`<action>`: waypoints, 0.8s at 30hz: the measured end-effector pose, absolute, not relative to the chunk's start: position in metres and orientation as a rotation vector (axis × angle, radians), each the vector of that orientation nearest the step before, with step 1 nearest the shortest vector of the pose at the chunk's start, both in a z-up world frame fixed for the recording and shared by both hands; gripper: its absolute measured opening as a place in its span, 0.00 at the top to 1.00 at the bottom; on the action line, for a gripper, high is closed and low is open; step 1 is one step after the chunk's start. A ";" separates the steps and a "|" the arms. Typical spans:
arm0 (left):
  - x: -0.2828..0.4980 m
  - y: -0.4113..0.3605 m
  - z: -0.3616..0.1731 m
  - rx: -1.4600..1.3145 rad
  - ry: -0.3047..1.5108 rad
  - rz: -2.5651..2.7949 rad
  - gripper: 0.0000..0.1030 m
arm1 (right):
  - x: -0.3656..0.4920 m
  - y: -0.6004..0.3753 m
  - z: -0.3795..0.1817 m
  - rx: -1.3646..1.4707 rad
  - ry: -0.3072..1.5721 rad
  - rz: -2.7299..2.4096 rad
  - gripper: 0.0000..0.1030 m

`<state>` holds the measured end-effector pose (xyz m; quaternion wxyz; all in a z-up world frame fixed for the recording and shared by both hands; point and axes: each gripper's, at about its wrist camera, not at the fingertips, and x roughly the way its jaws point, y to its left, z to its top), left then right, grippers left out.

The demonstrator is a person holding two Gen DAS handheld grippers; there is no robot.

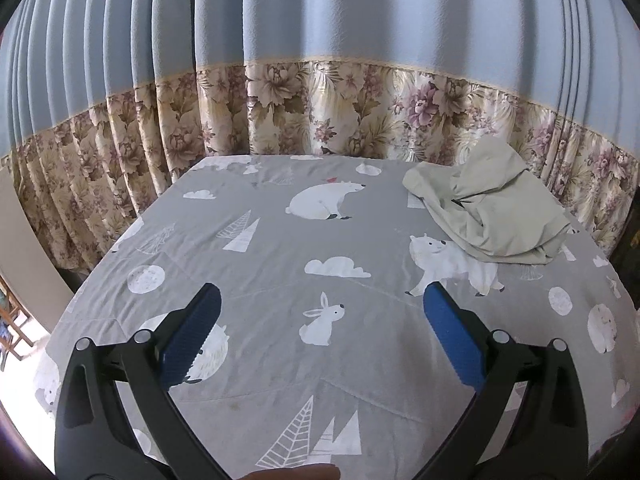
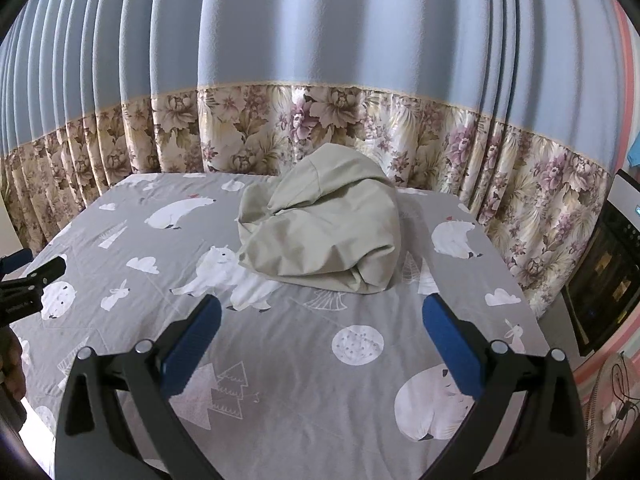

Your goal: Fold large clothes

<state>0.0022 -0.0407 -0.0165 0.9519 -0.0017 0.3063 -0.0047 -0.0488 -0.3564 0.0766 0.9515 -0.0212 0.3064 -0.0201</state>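
- Garment [image 2: 320, 228] lay crumpled at upper centre of the right view, on the bed [image 2: 304, 380].
- Left gripper [image 1: 322, 296] and right gripper [image 2: 322, 306]: fingers spread wide, both empty.
- I judged the cloth soft, light, limp; best pinched at an outer hem or corner.

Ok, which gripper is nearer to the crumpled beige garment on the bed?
Right. The right gripper, open, faces the beige garment almost straight ahead. The left gripper, also open, sits further left, with the garment off to its far right.
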 end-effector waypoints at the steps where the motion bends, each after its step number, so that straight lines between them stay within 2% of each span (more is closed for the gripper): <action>1: 0.002 -0.041 -0.016 -0.003 0.624 -0.009 0.03 | -0.050 -0.356 0.077 -0.043 0.622 -0.041 0.02; 24: 0.009 -0.044 -0.028 -0.013 0.641 0.013 0.03 | -0.043 -0.359 0.068 -0.053 0.645 -0.038 0.02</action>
